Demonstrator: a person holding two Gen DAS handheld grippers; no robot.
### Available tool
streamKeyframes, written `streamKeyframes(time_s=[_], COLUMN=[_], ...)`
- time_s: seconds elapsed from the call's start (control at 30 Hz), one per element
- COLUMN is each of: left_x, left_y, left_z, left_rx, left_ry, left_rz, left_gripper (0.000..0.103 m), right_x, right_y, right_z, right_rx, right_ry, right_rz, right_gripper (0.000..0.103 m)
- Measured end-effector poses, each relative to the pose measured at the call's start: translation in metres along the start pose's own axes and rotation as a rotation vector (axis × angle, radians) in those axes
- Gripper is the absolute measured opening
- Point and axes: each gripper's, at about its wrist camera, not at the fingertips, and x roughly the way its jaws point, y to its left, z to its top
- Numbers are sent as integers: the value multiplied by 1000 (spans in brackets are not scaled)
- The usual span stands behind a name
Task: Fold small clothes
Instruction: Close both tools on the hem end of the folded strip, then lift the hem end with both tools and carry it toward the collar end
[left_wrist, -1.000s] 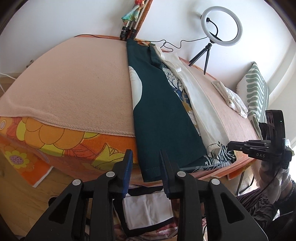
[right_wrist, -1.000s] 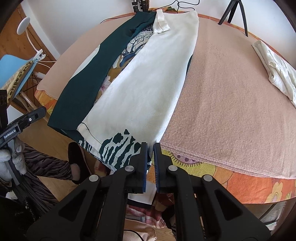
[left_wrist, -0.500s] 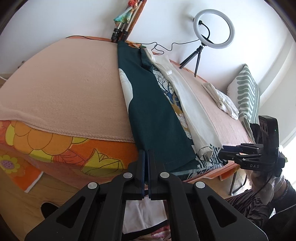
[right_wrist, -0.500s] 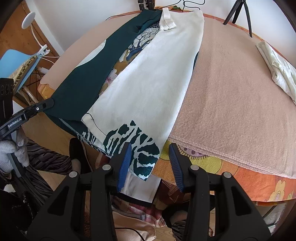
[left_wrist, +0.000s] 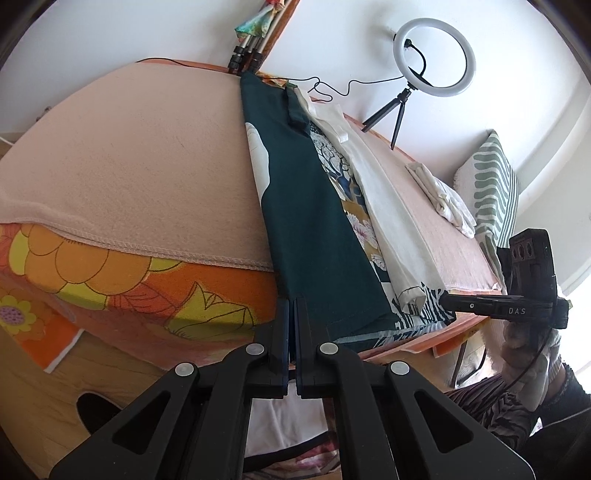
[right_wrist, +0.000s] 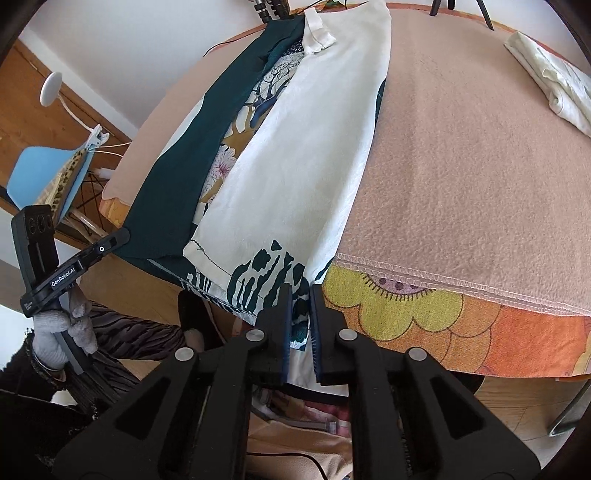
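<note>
A long garment lies folded lengthwise down the middle of the pink blanket (left_wrist: 129, 166). Its left flap is dark green (left_wrist: 317, 221), its right flap is white (right_wrist: 303, 155), and a floral print shows between them. A white and green striped hem (right_wrist: 266, 277) hangs over the near table edge. My left gripper (left_wrist: 291, 314) is shut on the near left corner of the green flap. My right gripper (right_wrist: 298, 295) is nearly closed around the striped hem at the near right corner, a small gap still between its jaws. Each gripper also shows in the other view (left_wrist: 498, 308) (right_wrist: 74, 266).
A folded white garment (right_wrist: 554, 77) lies at the far right of the blanket. A ring light on a tripod (left_wrist: 432, 59) stands at the back. A striped pillow (left_wrist: 491, 192) is right, a blue chair (right_wrist: 40, 173) left. The orange flowered cloth (left_wrist: 110, 280) hangs below the blanket edge.
My left gripper closed from open onto the green corner and stayed shut. My right gripper opened half a second ago and has now narrowed around the striped hem.
</note>
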Motion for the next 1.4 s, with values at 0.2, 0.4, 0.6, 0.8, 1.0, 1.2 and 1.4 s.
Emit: streamKeyframes(time_s=[0.2, 0.4, 0.6, 0.8, 1.0, 1.2, 1.4], left_x=[-3, -9, -9, 4, 25, 53, 80], left_y=[-5, -10, -12, -10, -3, 8, 20], left_z=[6, 22, 53, 89, 122, 149, 163], left_rx=[-7, -29, -28, -19, -20, -34, -45], left_ry=[4, -16, -47, -68, -76, -54, -28], left_rz=[-43, -85, -99, -88, -66, -31, 2], left_gripper=[1, 1, 1, 1, 1, 1, 1], right_x=[3, -9, -23, -32, -20, 10, 36], right_y=[-2, -7, -16, -25, -44, -63, -71], right_z=[1, 16, 40, 79, 123, 160, 184], right_rx=[22, 104, 187, 215, 271, 326, 344], right_ry=[16, -15, -60, -94, -108, -97, -77], right_rz=[69, 182, 260, 259, 250, 226, 192], right_gripper=[6, 4, 4, 4, 4, 4, 4])
